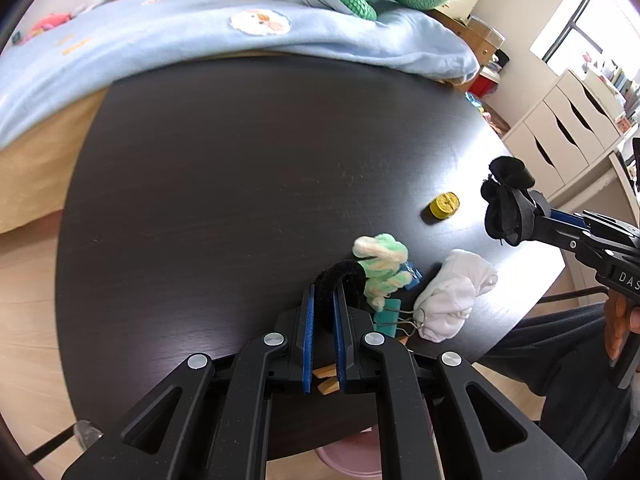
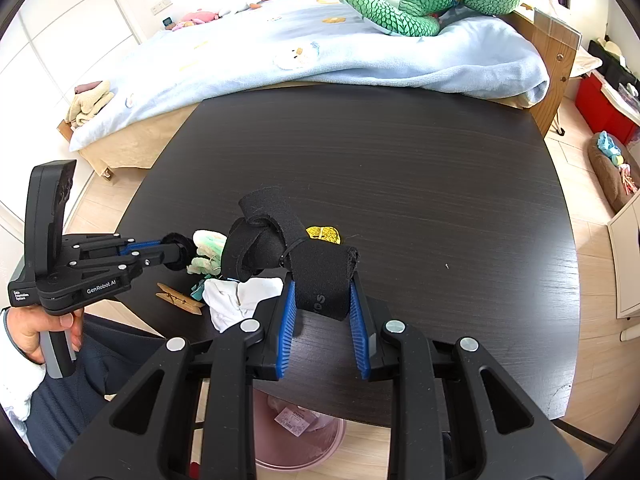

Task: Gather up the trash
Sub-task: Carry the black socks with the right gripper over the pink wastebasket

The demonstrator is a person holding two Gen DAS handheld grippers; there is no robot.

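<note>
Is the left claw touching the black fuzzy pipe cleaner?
Touching. The left wrist view shows the left claw closed with both blue pads pressing the black pipe cleaner between them.

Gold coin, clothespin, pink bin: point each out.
gold coin (image 1: pixel 444 205), left wrist view, on its top face.
clothespin (image 2: pixel 178 298), right wrist view, mid-length on its wooden body.
pink bin (image 2: pixel 334 442), right wrist view, on its rim under the table edge.

Left wrist view: close above the near right corner of the dark table (image 1: pixel 224 184), facing steeply down and out toward the bed (image 1: pixel 132 48) along the far edge. Right wrist view: near edge, same heading, slightly higher. Both share the table top, bed, and pink bin (image 2: pixel 304 436) beneath.
</note>
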